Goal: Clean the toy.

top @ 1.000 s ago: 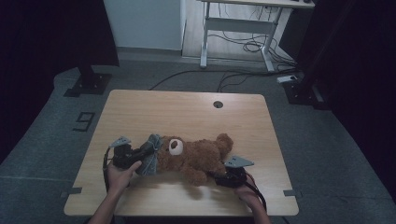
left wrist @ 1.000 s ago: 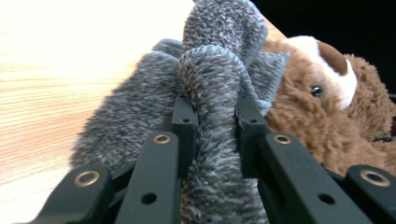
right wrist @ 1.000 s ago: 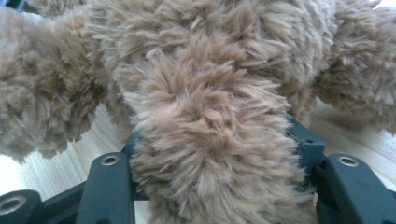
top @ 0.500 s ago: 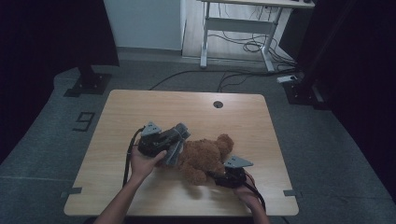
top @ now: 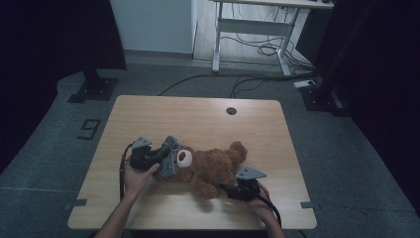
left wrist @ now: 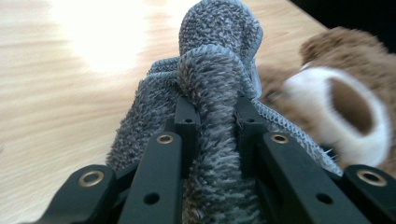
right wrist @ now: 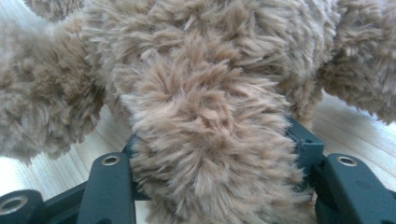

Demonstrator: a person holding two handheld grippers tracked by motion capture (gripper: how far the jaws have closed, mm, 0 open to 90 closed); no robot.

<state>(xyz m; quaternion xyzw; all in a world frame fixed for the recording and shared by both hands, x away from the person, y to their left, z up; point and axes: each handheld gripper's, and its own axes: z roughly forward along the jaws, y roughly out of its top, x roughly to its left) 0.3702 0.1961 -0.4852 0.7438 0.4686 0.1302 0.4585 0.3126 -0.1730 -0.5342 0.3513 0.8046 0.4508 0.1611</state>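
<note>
Right gripper [top: 233, 191], nearest, at the table's near right edge: clamped on a plush limb of the bear [top: 208, 168], with pale brown pile bulging thick between the two black jaws in the right gripper view [right wrist: 210, 154] and spilling over both. Which limb exactly, hard to tell; a lower one by the high view.

Left gripper [top: 157, 157], a little farther in and to the left: pinched tight on a fold of the grey cloth [top: 169, 156], seen in the left gripper view [left wrist: 212, 112] as a narrow ridge of looped terry squeezed between the jaws, hemmed edge running off to the right. Cloth soft, nappy, limp, bunched rather than spread.

Just beyond the cloth, touching or almost touching it: the bear's head, white muzzle [left wrist: 343, 121] toward the left gripper and to the right of its jaws in that view.

Bear lying on the wooden table [top: 198, 111], long axis running left to right across it, head at the left, legs at the right. Head therefore on the cloth side, directly ahead of the left gripper; that hand the nearer one for any wiping of the face, the right serving as anchor. Fur deep and yielding, so likely to shift under a rub unless held firm.

Farther off: bare pale wood, a round cable hole [top: 231, 110] near the far edge.
</note>
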